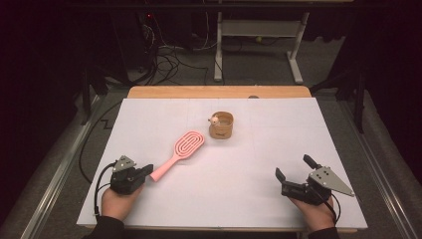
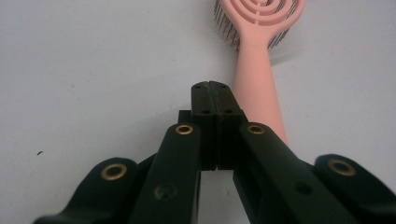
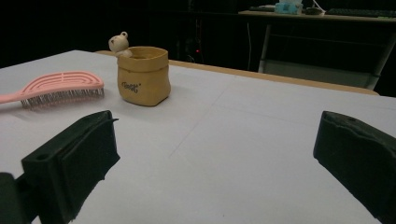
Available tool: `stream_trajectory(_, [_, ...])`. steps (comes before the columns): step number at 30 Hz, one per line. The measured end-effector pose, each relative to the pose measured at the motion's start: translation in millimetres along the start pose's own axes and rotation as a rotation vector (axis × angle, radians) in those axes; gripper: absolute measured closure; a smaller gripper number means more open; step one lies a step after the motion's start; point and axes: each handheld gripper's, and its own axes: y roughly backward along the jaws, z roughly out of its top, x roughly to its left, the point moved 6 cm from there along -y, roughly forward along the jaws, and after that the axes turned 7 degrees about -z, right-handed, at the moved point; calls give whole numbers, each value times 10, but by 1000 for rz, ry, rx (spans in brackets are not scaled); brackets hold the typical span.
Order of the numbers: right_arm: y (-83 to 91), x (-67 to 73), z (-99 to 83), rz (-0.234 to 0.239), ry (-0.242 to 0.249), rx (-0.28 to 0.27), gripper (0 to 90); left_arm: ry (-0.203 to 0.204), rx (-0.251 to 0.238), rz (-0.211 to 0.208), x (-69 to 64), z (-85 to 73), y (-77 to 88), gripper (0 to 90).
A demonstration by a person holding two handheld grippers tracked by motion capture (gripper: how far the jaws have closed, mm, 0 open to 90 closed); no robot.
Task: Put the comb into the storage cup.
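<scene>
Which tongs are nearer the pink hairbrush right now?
Left. The left tongs, shut, sit right beside the tip of the pink hairbrush handle. The right tongs, open, rest far across the table on the opposite side.

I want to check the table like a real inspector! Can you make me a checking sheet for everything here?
Surface: white table, wooden edge at the far side.
Job's things: pink hairbrush lying bristles down, handle toward the left tongs.
Clutter: tan cup with a little bear figure on its rim, beyond the brush.
Grippers: left tongs shut, beside the handle, holding nothing; right tongs open, empty.
Cables: black cable trailing from the left tongs; cable tangle on the floor behind.
Surroundings: dark room, white desk frame behind.
</scene>
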Motion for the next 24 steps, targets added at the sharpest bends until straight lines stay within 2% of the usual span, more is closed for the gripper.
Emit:
stream_trajectory(4, [-14, 11, 2, 3, 5, 0, 3, 11, -37, 2, -6, 22, 61, 884])
stream_trajectory(5, [-15, 15, 3, 3, 5, 1, 3, 13, -70, 2, -43, 60, 136, 883])
stream_trajectory(8, [-9, 15, 10, 3, 7, -2, 3, -25, -111, -4, -155, 110, 221, 880])
stream_trajectory(10, [-4, 6, 12, 1, 1, -3, 3, -67, -127, -19, -231, 135, 235, 878])
stream_trajectory(12, [-7, -11, 3, -5, -3, 1, 3, -94, -134, -34, -267, 147, 223, 836])
stream_trajectory(13, [-7, -11, 3, -5, -3, 1, 3, -94, -134, -34, -267, 147, 223, 821])
stream_trajectory(14, [-10, -18, -2, -7, -8, 4, 3, -113, -133, -60, -289, 144, 196, 800])
stream_trajectory(16, [-5, -14, 7, -7, -8, 1, 4, -134, -129, -92, -302, 131, 155, 694])
stream_trajectory(18, [1, -9, 12, -8, -2, -2, 3, -128, -101, -81, -289, 117, 108, 550])
stream_trajectory(20, [0, -3, 8, -6, -2, 0, 3, -119, -86, -95, -276, 115, 72, 494])
stream_trajectory(23, [-3, 4, 5, -5, 1, 2, 3, -115, -72, -81, -253, 114, 32, 337])
stream_trajectory(24, [-4, 13, 4, -3, 4, 2, 3, -118, -55, -53, -234, 105, -10, 281])
